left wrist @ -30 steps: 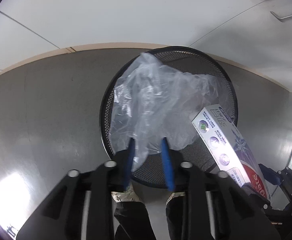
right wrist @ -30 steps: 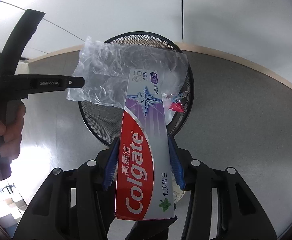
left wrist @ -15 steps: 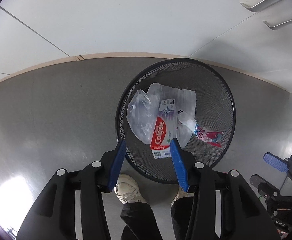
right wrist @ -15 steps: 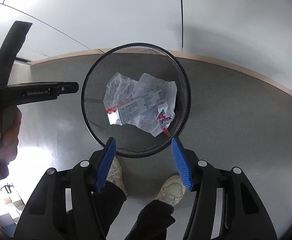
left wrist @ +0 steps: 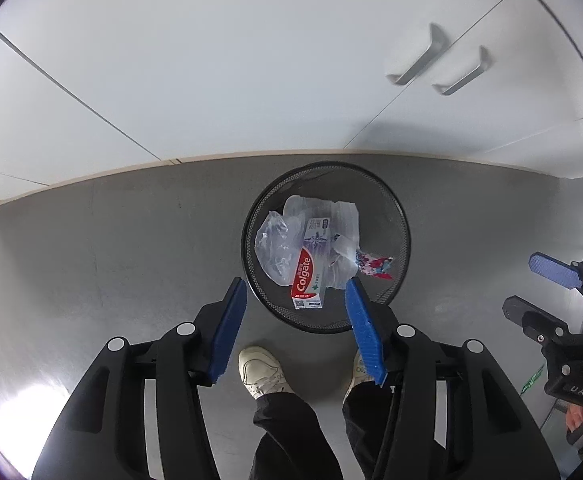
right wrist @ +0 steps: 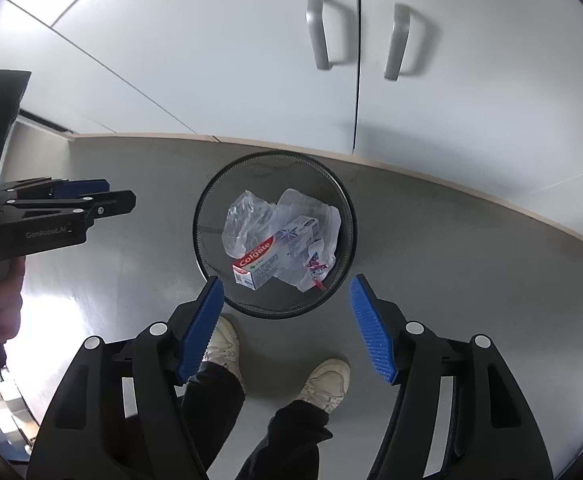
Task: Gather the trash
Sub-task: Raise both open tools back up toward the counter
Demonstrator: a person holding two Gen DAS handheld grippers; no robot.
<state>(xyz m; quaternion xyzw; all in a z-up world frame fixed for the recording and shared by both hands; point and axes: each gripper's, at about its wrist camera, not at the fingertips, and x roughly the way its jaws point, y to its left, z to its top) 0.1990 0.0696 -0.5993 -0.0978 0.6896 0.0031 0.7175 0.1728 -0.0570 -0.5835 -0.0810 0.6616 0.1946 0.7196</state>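
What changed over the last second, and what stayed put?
The left gripper let go of the clear plastic bag and the right gripper released the Colgate box; both now lie in the mesh bin. Both grippers opened and rose higher. The bin stayed put.

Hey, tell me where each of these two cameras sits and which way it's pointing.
Left wrist: on the left gripper, facing down at the mesh bin; shows its open blue fingers, the person's shoes and the right gripper at the right edge.
Right wrist: on the right gripper, facing down at the same bin; shows its open fingers, the shoes and the left gripper at the left edge.
Shared: bin, Colgate box, plastic bags, white cabinets.
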